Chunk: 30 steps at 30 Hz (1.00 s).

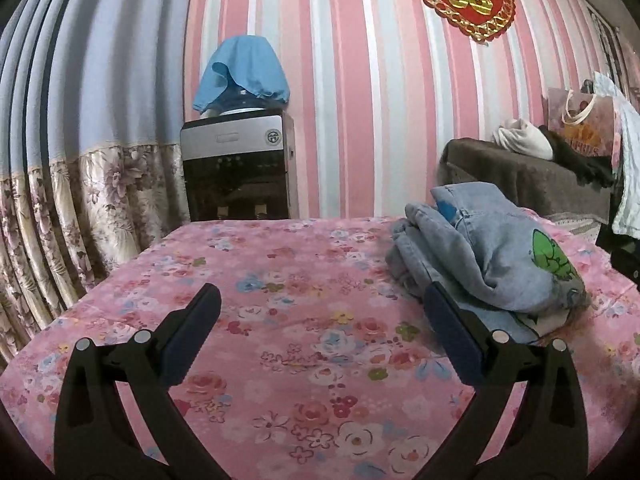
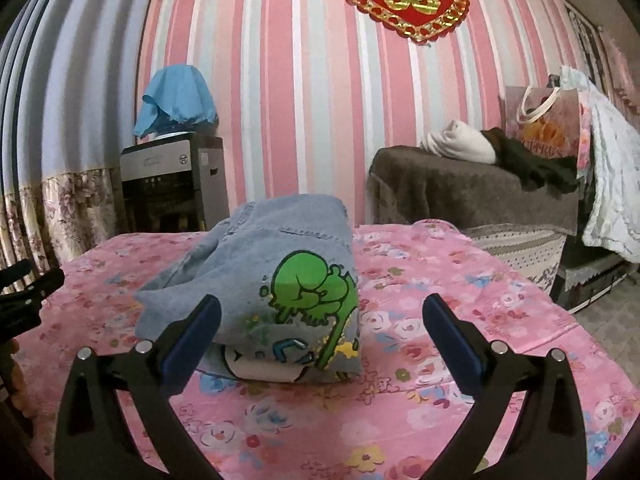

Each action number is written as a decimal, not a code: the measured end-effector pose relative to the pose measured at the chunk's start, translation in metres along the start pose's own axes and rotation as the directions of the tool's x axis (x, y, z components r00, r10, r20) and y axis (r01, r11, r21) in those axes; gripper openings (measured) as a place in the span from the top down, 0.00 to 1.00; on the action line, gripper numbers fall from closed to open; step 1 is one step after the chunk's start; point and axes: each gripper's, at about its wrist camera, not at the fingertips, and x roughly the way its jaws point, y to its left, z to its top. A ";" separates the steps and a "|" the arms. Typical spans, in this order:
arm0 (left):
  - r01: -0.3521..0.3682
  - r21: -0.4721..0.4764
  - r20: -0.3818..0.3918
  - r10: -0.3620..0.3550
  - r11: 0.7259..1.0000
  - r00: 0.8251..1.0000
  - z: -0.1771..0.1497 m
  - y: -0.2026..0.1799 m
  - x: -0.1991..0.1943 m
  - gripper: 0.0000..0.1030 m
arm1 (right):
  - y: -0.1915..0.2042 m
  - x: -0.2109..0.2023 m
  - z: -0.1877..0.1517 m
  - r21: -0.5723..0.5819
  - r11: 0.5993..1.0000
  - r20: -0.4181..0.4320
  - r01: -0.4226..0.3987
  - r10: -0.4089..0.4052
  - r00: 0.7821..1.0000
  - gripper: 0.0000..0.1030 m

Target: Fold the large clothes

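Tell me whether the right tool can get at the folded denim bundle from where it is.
Probably yes: the right tool is open, and the denim bundle lies directly ahead on the bedspread with nothing between.

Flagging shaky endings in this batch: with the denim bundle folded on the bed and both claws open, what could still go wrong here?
1. The folded light-blue denim garment with the green cartoon print sits as a tall, loose bundle; its top layers could slump open.
2. The open left claw has one finger right against the bundle's edge, so withdrawing carelessly might snag a layer.
3. The open right claw also sits close; a nudge could shift the bundle across the pink floral bedsheet.
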 end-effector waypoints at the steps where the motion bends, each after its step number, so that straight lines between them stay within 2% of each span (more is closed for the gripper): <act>1: -0.004 0.004 0.004 0.004 1.000 1.000 0.000 -0.001 -0.001 0.03 | 0.001 -0.001 0.000 -0.002 1.000 0.004 0.003 -0.003 1.000 0.02; 6: -0.012 0.006 0.030 0.011 1.000 0.999 0.000 0.000 -0.007 0.03 | 0.001 -0.005 0.000 -0.004 1.000 0.008 0.003 -0.003 1.000 0.02; 12: -0.018 -0.008 0.024 0.018 1.000 1.000 0.000 0.005 -0.005 0.03 | -0.006 -0.006 0.000 0.031 1.000 0.014 -0.003 0.002 1.000 0.02; 17: -0.003 -0.015 0.042 0.003 1.000 0.999 0.001 0.006 -0.009 0.03 | -0.002 -0.006 0.000 0.013 1.000 0.018 -0.001 0.001 1.000 0.02; 30: -0.016 -0.015 0.044 0.016 1.000 0.999 0.001 0.007 -0.010 0.03 | -0.003 -0.006 -0.001 0.014 1.000 0.019 -0.002 0.002 1.000 0.02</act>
